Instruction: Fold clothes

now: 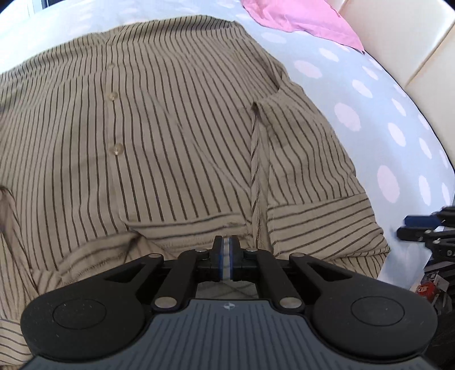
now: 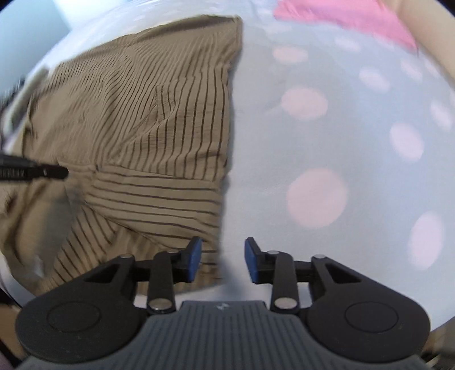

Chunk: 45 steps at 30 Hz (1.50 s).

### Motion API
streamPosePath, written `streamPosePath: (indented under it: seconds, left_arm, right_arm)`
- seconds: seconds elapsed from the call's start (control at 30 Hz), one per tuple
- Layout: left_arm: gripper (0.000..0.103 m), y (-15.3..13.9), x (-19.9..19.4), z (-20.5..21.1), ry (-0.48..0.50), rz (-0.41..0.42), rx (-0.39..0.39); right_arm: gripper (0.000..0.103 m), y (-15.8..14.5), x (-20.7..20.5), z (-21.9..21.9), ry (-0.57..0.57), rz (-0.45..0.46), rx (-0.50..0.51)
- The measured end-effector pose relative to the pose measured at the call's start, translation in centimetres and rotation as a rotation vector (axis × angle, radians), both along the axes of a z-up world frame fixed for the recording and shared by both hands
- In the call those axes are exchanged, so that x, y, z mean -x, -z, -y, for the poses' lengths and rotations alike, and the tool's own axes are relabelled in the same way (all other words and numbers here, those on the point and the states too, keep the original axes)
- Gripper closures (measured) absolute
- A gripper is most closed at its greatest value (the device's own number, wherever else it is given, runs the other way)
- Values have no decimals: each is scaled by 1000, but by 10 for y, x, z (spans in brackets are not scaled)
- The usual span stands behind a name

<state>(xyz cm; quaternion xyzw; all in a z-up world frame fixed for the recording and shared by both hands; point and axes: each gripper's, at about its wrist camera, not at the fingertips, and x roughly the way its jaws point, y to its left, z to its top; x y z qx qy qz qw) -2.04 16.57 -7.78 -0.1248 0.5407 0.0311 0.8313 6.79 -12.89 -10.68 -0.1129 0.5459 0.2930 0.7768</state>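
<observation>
Both views are lit by soft, bright daylight; the top left corners are washed out to near white. The left wrist view is rendered sharp, with faint shadows in the folds of the striped shirt (image 1: 170, 128). The right wrist view is smeared by motion blur (worst at the left edge). Strong fisheye bending is seen at every rim.

tan shirt (image 1: 176, 119) with dark pinstripes, pale blue sheet (image 2: 355, 159) with pink dots, pink cloth (image 1: 301, 17)
</observation>
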Motion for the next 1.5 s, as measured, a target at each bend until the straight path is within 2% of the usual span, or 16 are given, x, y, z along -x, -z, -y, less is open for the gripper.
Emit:
streamPosePath:
  seconds: [0.1, 0.3, 0.4, 0.47, 0.53, 0.57, 0.63, 0.8, 0.9, 1.0, 1.17, 1.37, 1.5]
  left_arm:
    - [102, -3, -3, 2, 0, 6, 5]
    - [102, -1, -6, 5, -1, -2, -2]
    - [102, 0, -3, -2, -17, -12, -4]
    - [102, 0, 0, -8, -31, -17, -4]
    - [102, -2, 5, -13, -43, -18, -9]
    - [102, -3, 8, -17, -48, -17, -14]
    - [102, -6, 14, -24, -58, -16, -27]
    - [102, -13, 32, -48, -88, -14, -71]
    - [102, -16, 44, -65, -112, -23, -97]
    - [102, -18, 55, -80, -143, -38, -113]
    - [102, -18, 70, -105, -188, -22, -76]
    - [102, -17, 81, -123, -221, -4, -38]
    - [102, -13, 84, -132, -246, -3, -19]
  right_arm:
    - [64, 10, -8, -1, 85, -80, -53]
    - [64, 29, -22, 4, 253, -169, -124]
    - [64, 35, -25, -1, 289, -186, -129]
    - [70, 37, -25, -4, 299, -191, -143]
    - [93, 38, -25, -7, 312, -199, -158]
    - [96, 37, -26, -7, 324, -213, -168]
    - [99, 34, -26, -5, 345, -224, -172]
    - [100, 9, -19, -19, 370, -152, -155]
    - [100, -15, -9, -38, 354, -41, -128]
    - [100, -34, 3, -69, 324, 81, -59]
    - [100, -52, 28, -134, 200, 244, 24]
    - [101, -57, 65, -201, -18, 316, 20]
    - [101, -56, 90, -231, -146, 324, -28]
